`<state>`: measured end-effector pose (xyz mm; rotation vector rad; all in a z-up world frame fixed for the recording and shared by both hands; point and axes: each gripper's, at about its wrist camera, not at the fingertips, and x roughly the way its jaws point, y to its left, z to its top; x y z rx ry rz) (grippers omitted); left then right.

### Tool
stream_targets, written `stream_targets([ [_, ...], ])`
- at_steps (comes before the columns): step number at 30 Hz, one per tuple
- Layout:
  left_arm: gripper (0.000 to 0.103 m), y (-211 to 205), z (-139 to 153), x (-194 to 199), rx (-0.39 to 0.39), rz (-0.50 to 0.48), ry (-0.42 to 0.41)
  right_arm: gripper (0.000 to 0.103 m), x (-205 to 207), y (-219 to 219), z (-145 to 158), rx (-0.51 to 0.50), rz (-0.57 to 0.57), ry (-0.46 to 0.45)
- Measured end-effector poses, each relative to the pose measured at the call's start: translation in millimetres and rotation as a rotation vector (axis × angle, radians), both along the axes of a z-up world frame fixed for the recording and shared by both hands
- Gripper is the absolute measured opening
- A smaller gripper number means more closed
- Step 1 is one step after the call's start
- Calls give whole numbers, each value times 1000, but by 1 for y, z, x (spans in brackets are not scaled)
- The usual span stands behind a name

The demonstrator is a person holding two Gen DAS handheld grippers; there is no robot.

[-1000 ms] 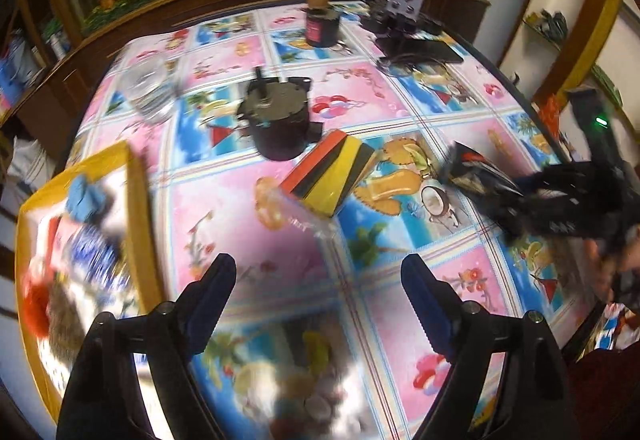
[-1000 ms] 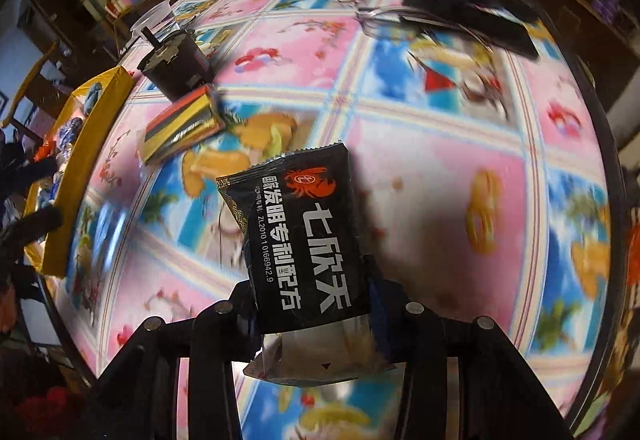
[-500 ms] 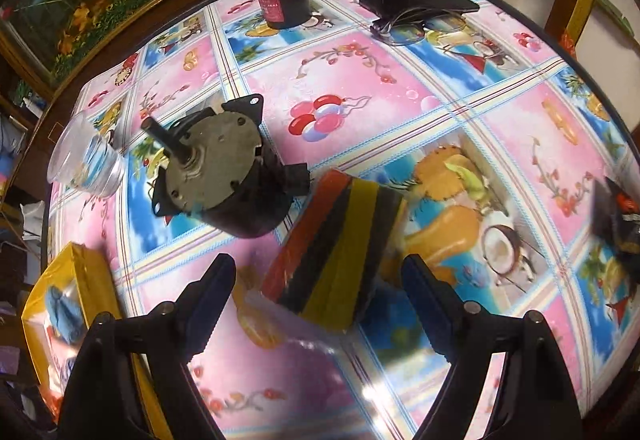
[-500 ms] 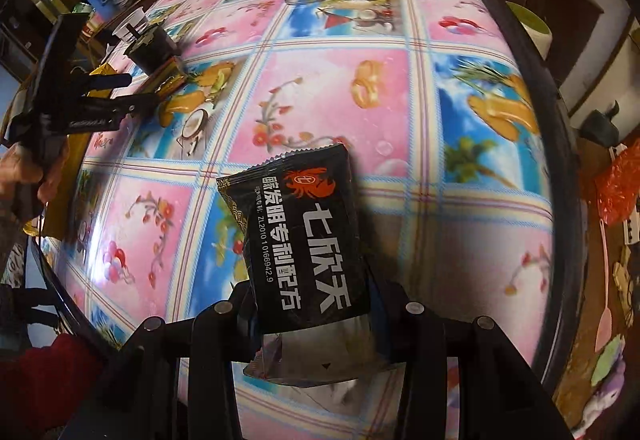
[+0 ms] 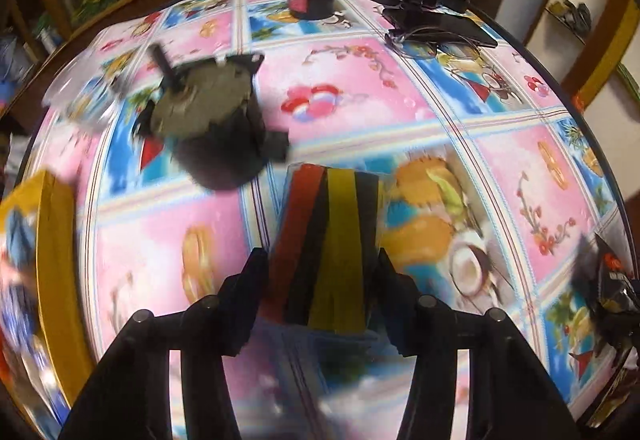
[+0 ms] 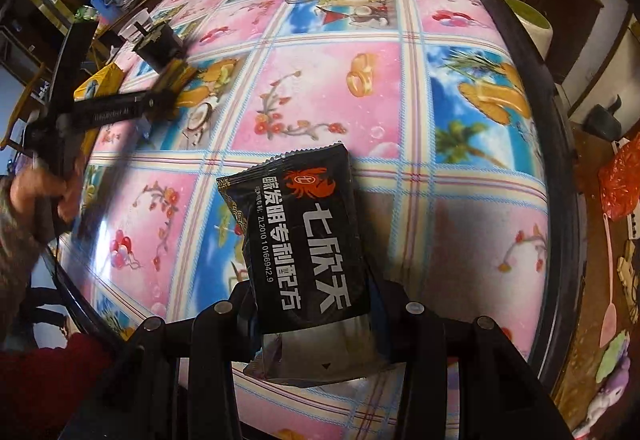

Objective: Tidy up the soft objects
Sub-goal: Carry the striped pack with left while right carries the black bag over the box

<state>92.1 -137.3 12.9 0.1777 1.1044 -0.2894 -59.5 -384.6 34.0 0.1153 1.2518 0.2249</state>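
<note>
striped sponge pack on tablecloth | black snack packet lifted, tilted

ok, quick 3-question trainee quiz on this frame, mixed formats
1. True or false: the right gripper is clamped on a black snack packet.
2. What sits between the left gripper's fingers? A) striped sponge pack B) glasses C) dark jar
3. Fill in: beyond the sponge pack stands a dark ____ with a shaft on top.

Key: 1 true; 2 A, jaws closing on it; 3 motor.
</note>
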Motion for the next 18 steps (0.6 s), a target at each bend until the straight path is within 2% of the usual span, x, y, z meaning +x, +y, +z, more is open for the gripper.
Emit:
stream_targets([
  [8, 50, 5, 0, -90, -16, 89, -3, 46, 23, 41, -1, 34, 105, -12],
  [14, 51, 23, 0, -114, -3, 152, -18, 46, 33, 80, -7, -5, 195, -23],
  [18, 67, 32, -2, -116, 3, 182, -10, 46, 34, 93, -13, -37, 218, -35],
])
